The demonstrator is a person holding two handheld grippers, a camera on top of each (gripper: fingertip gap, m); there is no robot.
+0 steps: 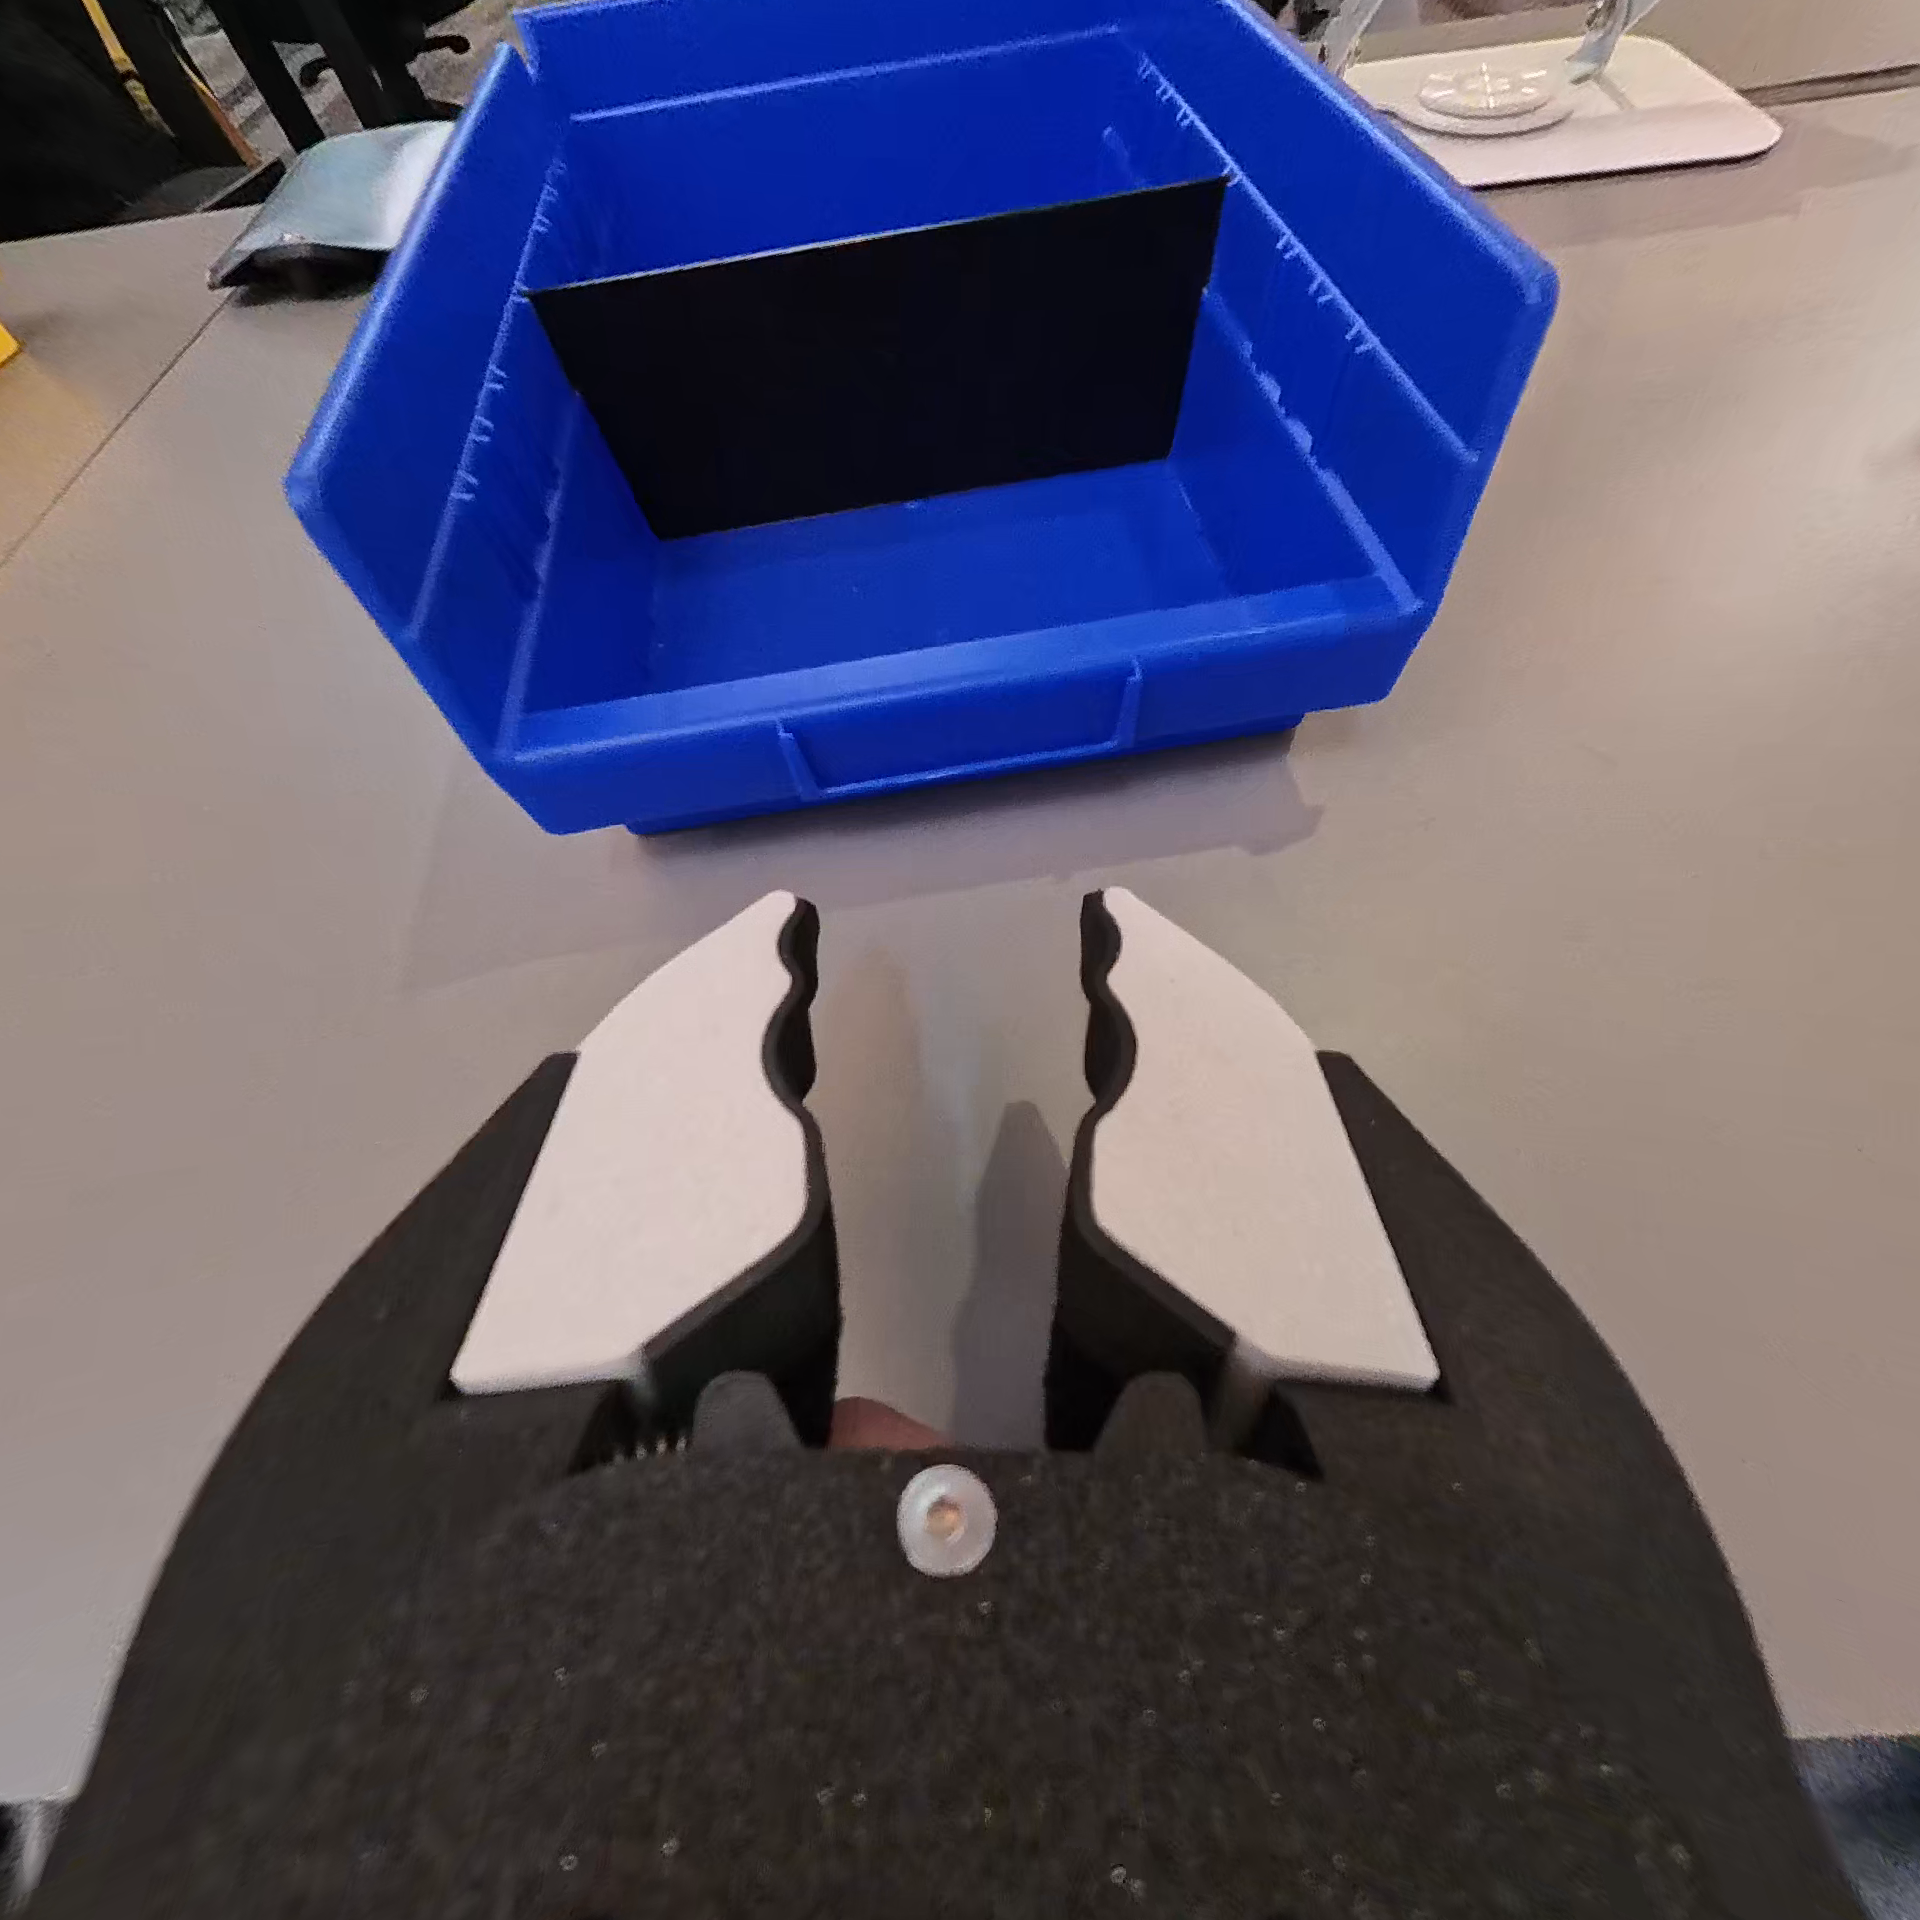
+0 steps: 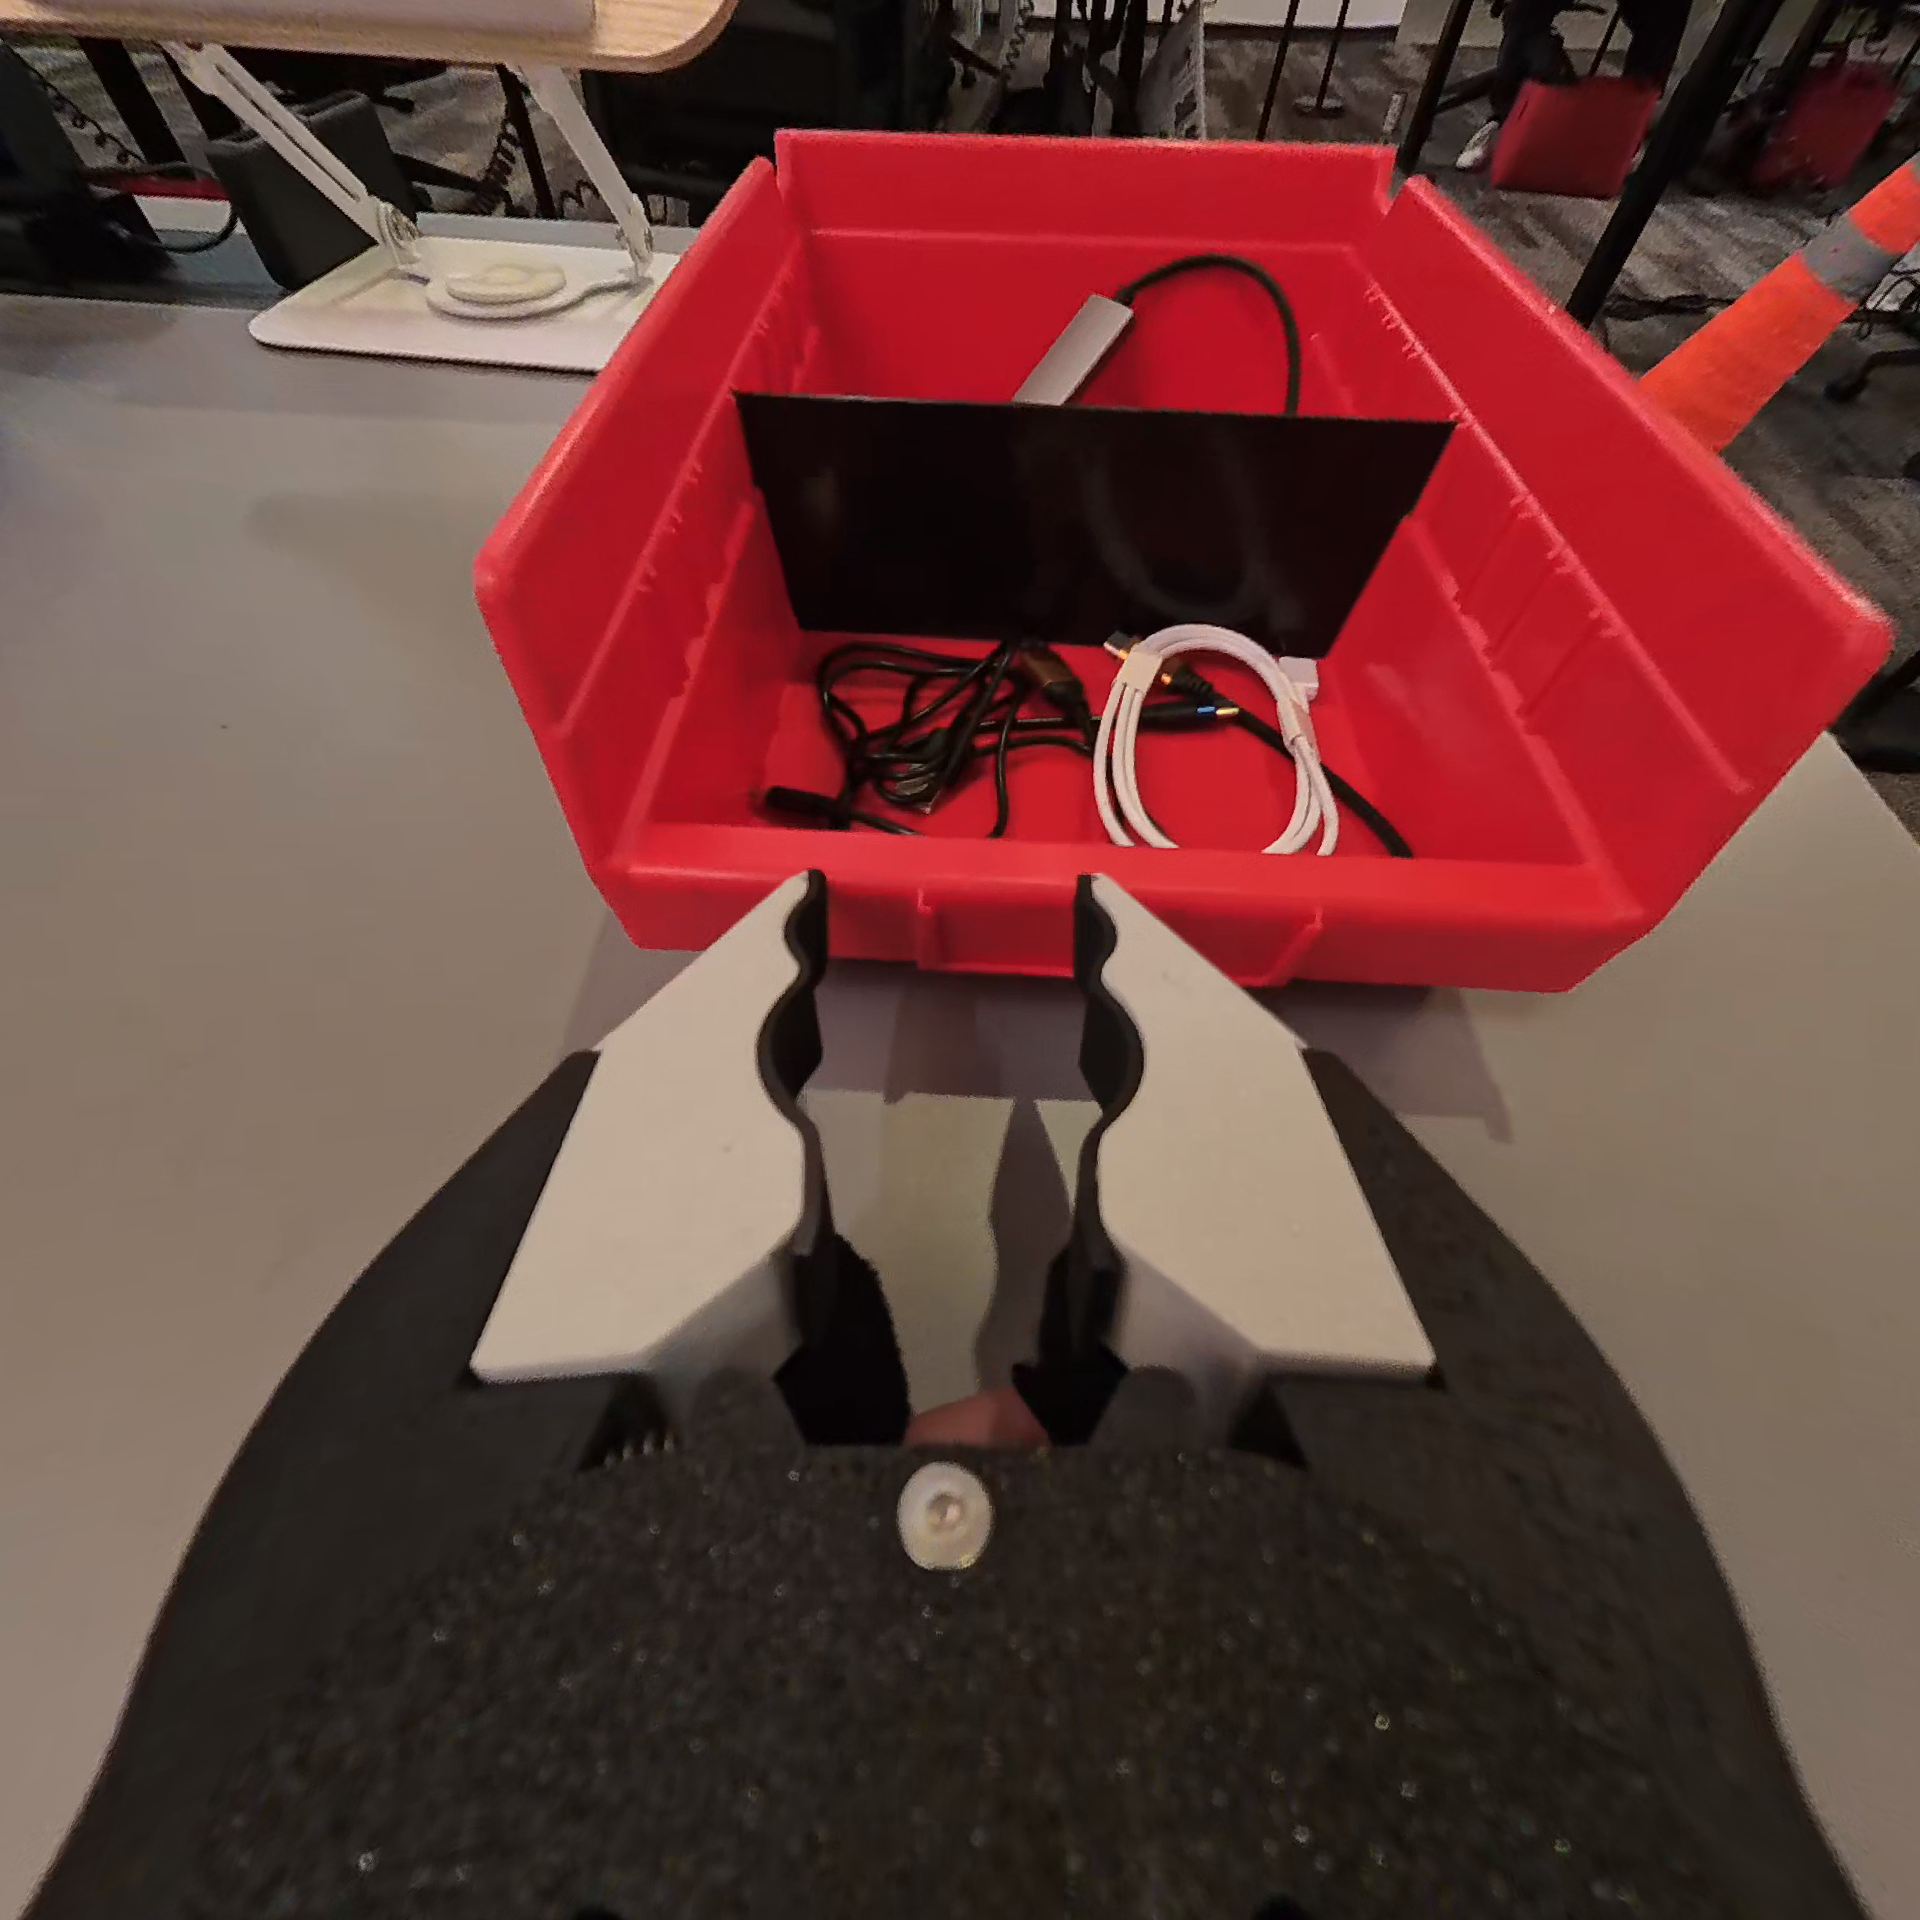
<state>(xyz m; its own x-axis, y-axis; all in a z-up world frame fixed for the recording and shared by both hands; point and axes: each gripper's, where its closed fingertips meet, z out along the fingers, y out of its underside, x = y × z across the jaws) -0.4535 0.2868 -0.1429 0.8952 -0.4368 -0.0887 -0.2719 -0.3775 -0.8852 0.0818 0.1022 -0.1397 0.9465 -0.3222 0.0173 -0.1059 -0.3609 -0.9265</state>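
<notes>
Left gripper [image 1: 948,909] w/ jaws apart, empty, near blue bin [image 1: 582,665]; right gripper [image 2: 948,894] likewise before red bin [image 2: 1455,914] w/ cables [image 2: 1216,727] on grey worktop [image 2: 260,727].

Empty, parted right tongs [image 2: 948,909] just before red bin [image 2: 1143,914] of cables [image 2: 1216,748].

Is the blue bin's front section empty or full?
Empty: the blue bin shows bare floor before its black divider. Behind the divider, cannot tell.
</notes>
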